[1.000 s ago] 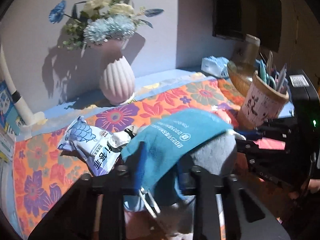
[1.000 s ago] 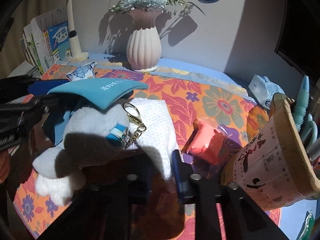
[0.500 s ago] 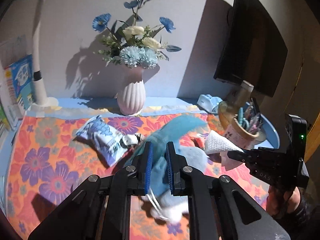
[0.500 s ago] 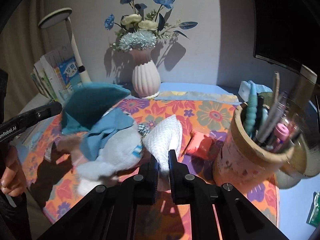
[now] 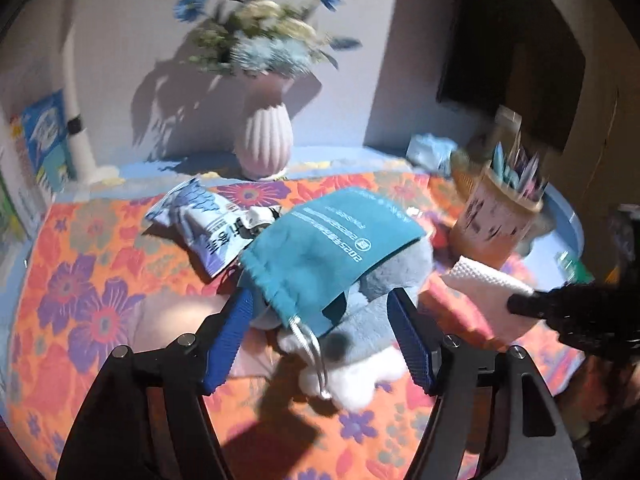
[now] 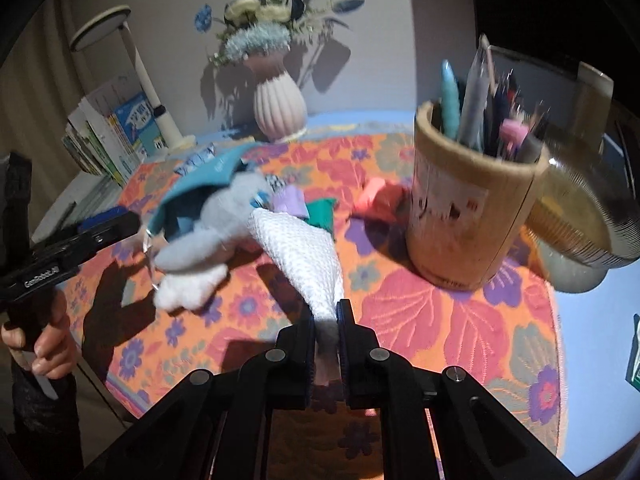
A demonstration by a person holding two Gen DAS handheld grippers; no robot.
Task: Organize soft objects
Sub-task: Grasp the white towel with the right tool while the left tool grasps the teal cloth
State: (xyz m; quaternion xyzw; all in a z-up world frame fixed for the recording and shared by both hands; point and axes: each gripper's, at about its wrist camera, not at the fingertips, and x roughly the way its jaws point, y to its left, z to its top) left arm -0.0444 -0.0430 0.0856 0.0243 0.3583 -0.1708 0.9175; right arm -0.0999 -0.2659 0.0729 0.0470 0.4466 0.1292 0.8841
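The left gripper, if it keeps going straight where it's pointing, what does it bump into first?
Probably the teal drawstring pouch lying over the grey plush toy. Both sit between the left gripper's opening jaws, untouched by the pads. Depth is hard to judge, so it could be the plush.

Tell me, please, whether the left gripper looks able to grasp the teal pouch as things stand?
Probably yes: the left gripper is opening, with the teal pouch and grey plush toy lying right between its fingers, nothing in front.
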